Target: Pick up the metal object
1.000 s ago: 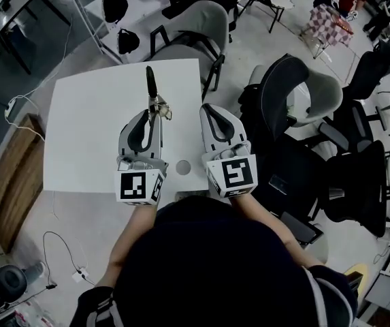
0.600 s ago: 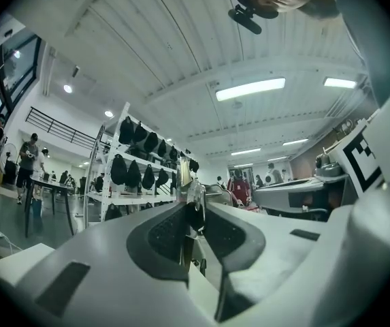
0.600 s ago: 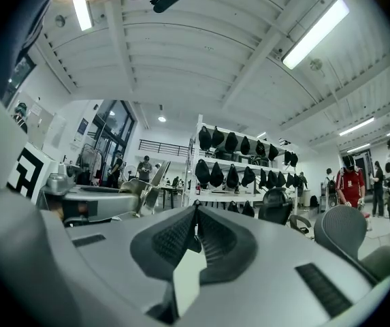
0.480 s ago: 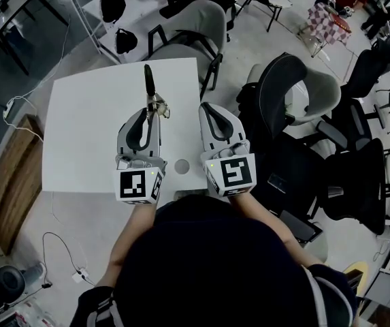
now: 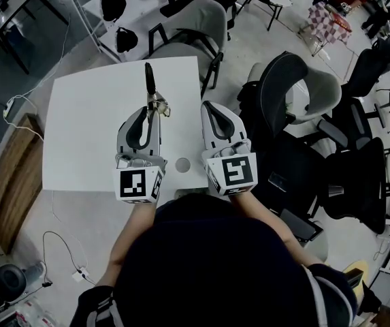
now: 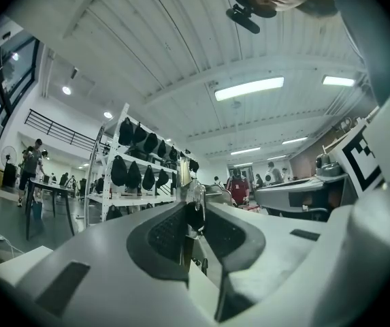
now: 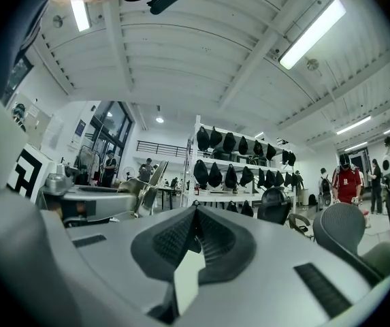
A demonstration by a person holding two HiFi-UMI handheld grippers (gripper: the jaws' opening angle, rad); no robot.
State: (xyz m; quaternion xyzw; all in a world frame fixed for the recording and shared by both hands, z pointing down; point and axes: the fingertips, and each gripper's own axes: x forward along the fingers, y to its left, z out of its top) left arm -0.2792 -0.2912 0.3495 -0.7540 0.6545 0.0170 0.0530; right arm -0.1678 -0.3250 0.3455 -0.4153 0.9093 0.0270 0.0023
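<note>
The metal object (image 5: 156, 105) is a slim tool with a black handle (image 5: 149, 79) that points away from me over the white table (image 5: 86, 128). My left gripper (image 5: 152, 113) is shut on its near end. In the left gripper view the tool (image 6: 195, 195) stands clamped between the dark pads (image 6: 171, 234), its shiny part rising past the tips. My right gripper (image 5: 211, 107) is beside it to the right, shut with nothing in it; its pads (image 7: 174, 240) meet in the right gripper view. That view also catches the tool (image 7: 132, 191) at the left. Both grippers point level, off the tabletop.
A round grommet (image 5: 183, 165) sits in the table near its front edge. A grey chair (image 5: 201, 22) stands behind the table, and black office chairs (image 5: 290, 87) crowd the right side. Cables (image 5: 18, 107) trail on the floor at the left.
</note>
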